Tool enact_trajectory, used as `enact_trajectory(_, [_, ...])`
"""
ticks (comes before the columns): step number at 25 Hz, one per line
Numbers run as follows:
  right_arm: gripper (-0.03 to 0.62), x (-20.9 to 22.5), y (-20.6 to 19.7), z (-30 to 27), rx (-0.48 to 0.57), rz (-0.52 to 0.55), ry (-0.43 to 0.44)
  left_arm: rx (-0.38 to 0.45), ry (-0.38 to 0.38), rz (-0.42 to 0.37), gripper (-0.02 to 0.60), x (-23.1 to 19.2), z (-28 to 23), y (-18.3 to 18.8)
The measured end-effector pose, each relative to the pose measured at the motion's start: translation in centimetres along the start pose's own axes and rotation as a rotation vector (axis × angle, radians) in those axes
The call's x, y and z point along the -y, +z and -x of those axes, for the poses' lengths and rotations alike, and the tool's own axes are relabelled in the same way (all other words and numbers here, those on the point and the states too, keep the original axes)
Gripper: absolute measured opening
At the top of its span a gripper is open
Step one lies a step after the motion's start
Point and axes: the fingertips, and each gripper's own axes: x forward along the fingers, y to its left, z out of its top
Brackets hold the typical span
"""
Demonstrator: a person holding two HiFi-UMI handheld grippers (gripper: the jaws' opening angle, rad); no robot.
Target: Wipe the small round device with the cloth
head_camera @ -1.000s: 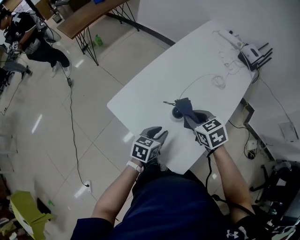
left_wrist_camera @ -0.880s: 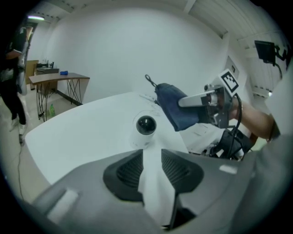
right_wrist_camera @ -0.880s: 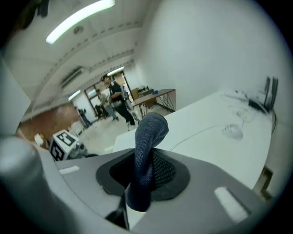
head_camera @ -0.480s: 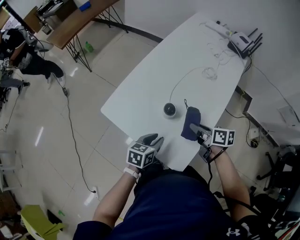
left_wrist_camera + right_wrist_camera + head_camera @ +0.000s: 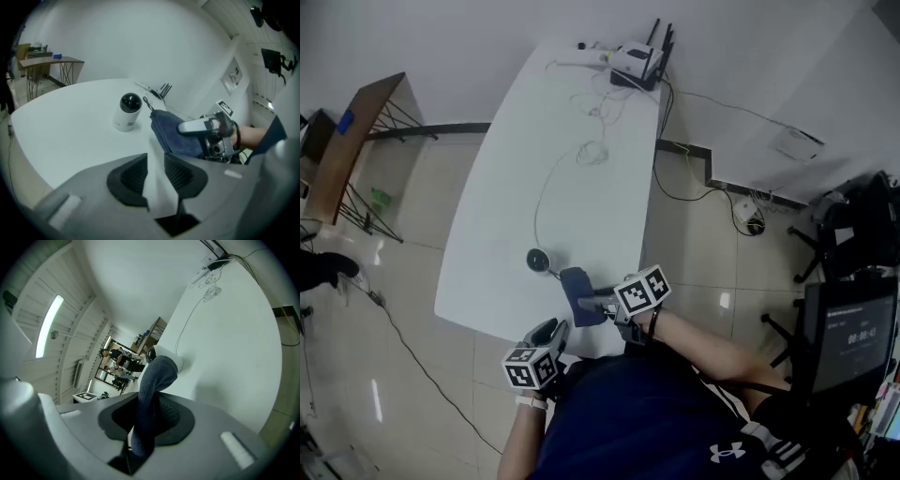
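A second ago I had the cloth [image 5: 577, 295] draped over the device [image 5: 538, 261]. Since then I have pulled it off, and it now hangs just to the lower right of the device in the head view, with a strip of bare table [image 5: 581, 187] between them in the left gripper view. My head has swung too, so the table now runs up the middle of the frame rather than slanting across it. The right gripper [image 5: 598, 298] is clamped firmly on the cloth, a thick dark-blue fold pinched between its pads and bulging out ahead of them. The left gripper [image 5: 551, 333] sits at the bottom centre of the head view, short of the table's near edge. Its jaws have just been closing a little but stand apart with only white tabletop showing through the gap. I read this as the pause after one wiping pass, so the cloth has to go back onto the device if I want another stroke, and the left is free to steady it. The device stands upright at lower left of centre, a short white cylinder capped by a glossy black dome, with a thin cable trailing toward the top of the frame.
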Motion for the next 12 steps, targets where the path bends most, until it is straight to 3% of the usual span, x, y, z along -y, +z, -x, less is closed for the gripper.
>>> enact_trajectory(12, [0.080, 3.5, -4.6, -1.2, -0.134, -0.023, -0.023, -0.045, -0.061, -0.049, 0.110, 2.6, -2.0, 0.2])
